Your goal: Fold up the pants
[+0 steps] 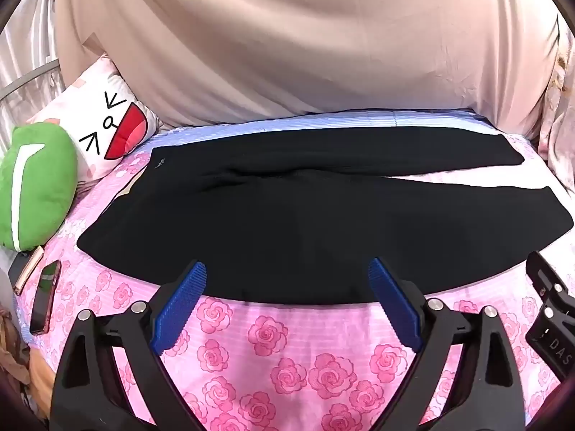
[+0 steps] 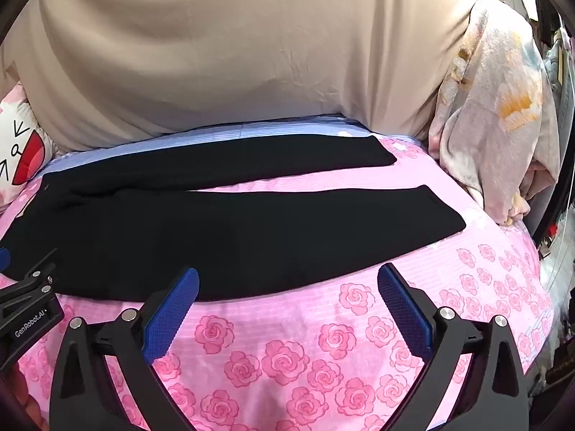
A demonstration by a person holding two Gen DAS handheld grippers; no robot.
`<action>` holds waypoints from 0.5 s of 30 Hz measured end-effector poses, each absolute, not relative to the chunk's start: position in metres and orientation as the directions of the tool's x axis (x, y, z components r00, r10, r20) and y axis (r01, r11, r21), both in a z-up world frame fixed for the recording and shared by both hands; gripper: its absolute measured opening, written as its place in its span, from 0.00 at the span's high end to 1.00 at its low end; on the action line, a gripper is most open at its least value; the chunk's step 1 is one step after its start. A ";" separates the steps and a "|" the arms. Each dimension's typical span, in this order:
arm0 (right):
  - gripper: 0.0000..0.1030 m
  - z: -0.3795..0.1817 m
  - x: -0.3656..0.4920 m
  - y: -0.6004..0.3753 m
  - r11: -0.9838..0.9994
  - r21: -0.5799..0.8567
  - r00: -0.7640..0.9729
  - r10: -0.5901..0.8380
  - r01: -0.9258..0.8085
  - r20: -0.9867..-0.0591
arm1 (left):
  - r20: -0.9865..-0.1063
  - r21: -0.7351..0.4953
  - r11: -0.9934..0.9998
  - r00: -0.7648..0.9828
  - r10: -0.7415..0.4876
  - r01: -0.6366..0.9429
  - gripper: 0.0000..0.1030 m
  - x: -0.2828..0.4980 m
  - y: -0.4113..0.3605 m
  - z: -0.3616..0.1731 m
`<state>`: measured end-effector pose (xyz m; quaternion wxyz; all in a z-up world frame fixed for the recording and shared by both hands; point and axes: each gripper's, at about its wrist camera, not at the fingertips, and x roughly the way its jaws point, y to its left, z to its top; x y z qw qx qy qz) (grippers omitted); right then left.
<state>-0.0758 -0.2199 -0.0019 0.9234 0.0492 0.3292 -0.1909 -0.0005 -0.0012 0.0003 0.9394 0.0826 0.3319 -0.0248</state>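
Black pants [image 1: 287, 215] lie flat on a pink rose-print bed sheet [image 1: 287, 352], waist at the left, two legs spread apart toward the right. They also show in the right wrist view [image 2: 215, 230]. My left gripper [image 1: 287, 273] is open and empty, its blue pads just at the near edge of the near leg. My right gripper [image 2: 287, 280] is open and empty, near the same edge further right. The right gripper's body shows at the right edge of the left wrist view [image 1: 550, 309].
A green plush [image 1: 32, 186] and a white cartoon-face pillow [image 1: 107, 125] sit at the left. Two phones [image 1: 43, 294] lie near the left bed edge. A beige drape [image 1: 287, 43] hangs behind. A crumpled floral blanket [image 2: 492, 125] is piled at the right.
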 end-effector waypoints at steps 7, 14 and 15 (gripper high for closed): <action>0.05 -0.009 -0.071 -0.230 0.920 -0.044 0.701 -0.328 0.390 -0.633 | -0.633 0.143 0.984 0.774 0.009 0.106 0.13 0.002 -0.011 -0.001; 0.05 -0.009 -0.071 -0.225 0.917 -0.049 0.703 -0.337 0.395 -0.626 | -0.629 0.124 0.986 0.777 -0.007 0.109 0.13 -0.008 -0.022 0.007; 0.05 -0.009 -0.074 -0.224 0.917 -0.048 0.705 -0.338 0.396 -0.623 | -0.627 0.122 0.986 0.779 -0.011 0.113 0.13 -0.010 -0.020 0.006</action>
